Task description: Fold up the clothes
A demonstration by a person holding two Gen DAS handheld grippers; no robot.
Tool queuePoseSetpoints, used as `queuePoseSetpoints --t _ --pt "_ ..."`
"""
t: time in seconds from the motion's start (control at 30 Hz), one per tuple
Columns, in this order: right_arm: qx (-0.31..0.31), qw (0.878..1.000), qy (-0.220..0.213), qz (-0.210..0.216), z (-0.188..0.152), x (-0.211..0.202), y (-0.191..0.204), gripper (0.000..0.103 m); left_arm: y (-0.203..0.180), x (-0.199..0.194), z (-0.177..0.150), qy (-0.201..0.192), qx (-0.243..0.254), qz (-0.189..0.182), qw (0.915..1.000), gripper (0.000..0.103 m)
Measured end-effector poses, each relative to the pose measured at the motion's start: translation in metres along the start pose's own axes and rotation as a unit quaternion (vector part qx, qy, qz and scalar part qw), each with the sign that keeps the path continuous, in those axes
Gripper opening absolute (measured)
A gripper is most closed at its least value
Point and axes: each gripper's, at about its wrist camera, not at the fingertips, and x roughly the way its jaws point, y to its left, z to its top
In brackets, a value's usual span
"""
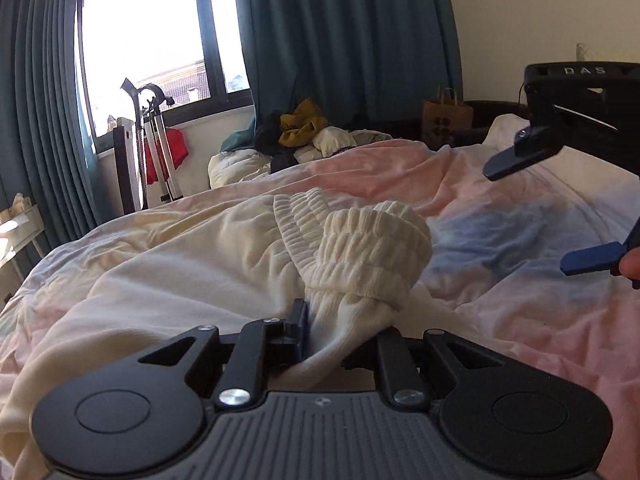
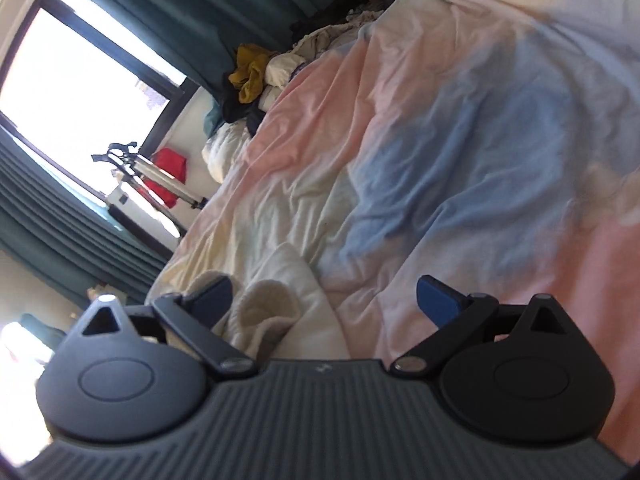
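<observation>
A cream garment with a ribbed elastic waistband (image 1: 360, 248) lies rumpled on the bed. My left gripper (image 1: 340, 332) is shut on a bunch of its fabric just below the waistband. My right gripper (image 1: 560, 216) shows at the right of the left wrist view, open and held in the air above the duvet, to the right of the garment. In the right wrist view, tilted sideways, my right gripper (image 2: 324, 300) is open and empty, with the cream garment (image 2: 272, 308) lying just ahead near its left finger (image 2: 212, 296).
The bed carries a pink, blue and white duvet (image 1: 500, 216). A pile of clothes (image 1: 304, 128) lies at its far end. A paper bag (image 1: 446, 116), teal curtains (image 1: 340, 40), a window and a stand with a red cloth (image 1: 160, 152) are behind.
</observation>
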Motion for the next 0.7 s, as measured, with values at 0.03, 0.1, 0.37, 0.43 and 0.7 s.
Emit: queuePoseSetpoints --t 0.03,0.1,0.37,0.43,0.7 --pt "0.002 1.0 0.013 0.016 -0.001 0.005 0.001 0.1 0.0 0.0 -0.004 -0.003 0.012 0.0 0.9999 0.016" --pt "0.002 0.998 0.035 0.049 -0.002 0.014 0.007 0.1 0.005 -0.003 -0.014 0.003 0.04 -0.01 0.9991 0.022" --pt "-0.084 0.986 0.1 0.102 -0.005 0.049 0.053 0.1 0.024 -0.061 -0.061 -0.034 0.137 -0.063 0.9879 0.086" --pt "-0.102 0.983 0.115 0.097 -0.005 0.06 0.057 0.1 0.023 -0.072 -0.072 -0.045 0.162 -0.048 0.9846 0.086" --pt "-0.081 0.976 0.162 0.118 -0.001 0.099 0.048 0.096 0.052 -0.069 -0.078 -0.055 0.125 -0.046 0.9896 0.076"
